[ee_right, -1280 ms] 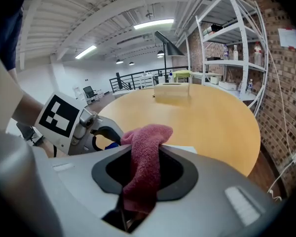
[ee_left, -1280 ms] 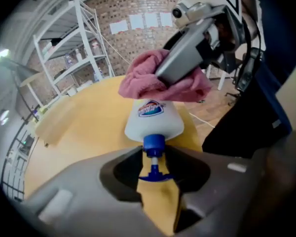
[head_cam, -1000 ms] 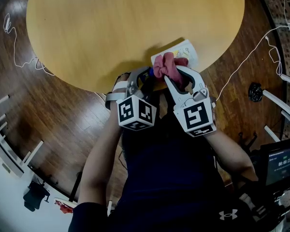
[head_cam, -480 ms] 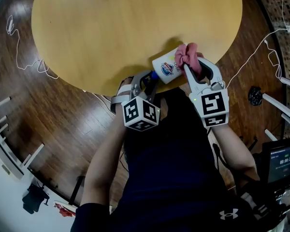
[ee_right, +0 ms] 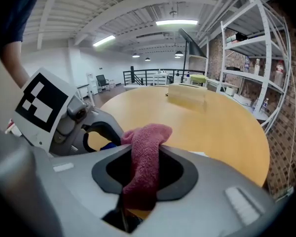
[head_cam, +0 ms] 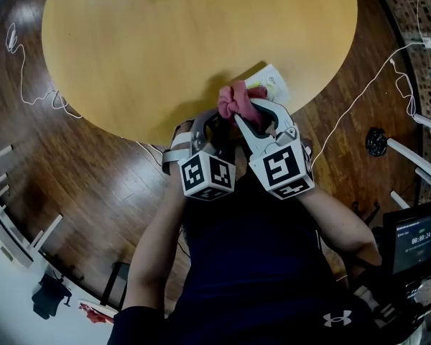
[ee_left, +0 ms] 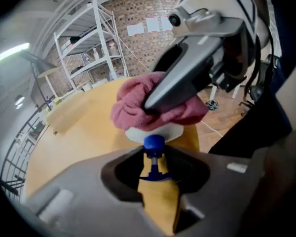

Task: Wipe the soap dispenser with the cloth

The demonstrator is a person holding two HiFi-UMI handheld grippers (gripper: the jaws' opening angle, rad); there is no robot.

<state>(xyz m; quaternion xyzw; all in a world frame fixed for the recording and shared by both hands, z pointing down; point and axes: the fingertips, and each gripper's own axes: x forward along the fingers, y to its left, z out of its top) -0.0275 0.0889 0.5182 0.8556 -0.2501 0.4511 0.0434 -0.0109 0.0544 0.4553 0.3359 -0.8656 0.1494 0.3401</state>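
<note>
A round pale-wood counter [head_cam: 165, 49] fills the upper head view over a dark plank floor [head_cam: 79, 185] strewn with white cables [head_cam: 359, 92], while white shelving [ee_right: 246, 73] lines a brick wall [ee_left: 148, 38] beneath strip lights [ee_right: 176, 22].

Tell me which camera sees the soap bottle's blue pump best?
The left gripper view: the blue pump sits dead centre, pinched by the left gripper. The right gripper view catches only a blue sliver beside the pink cloth. In the head view, the right gripper and cloth hide it.
</note>
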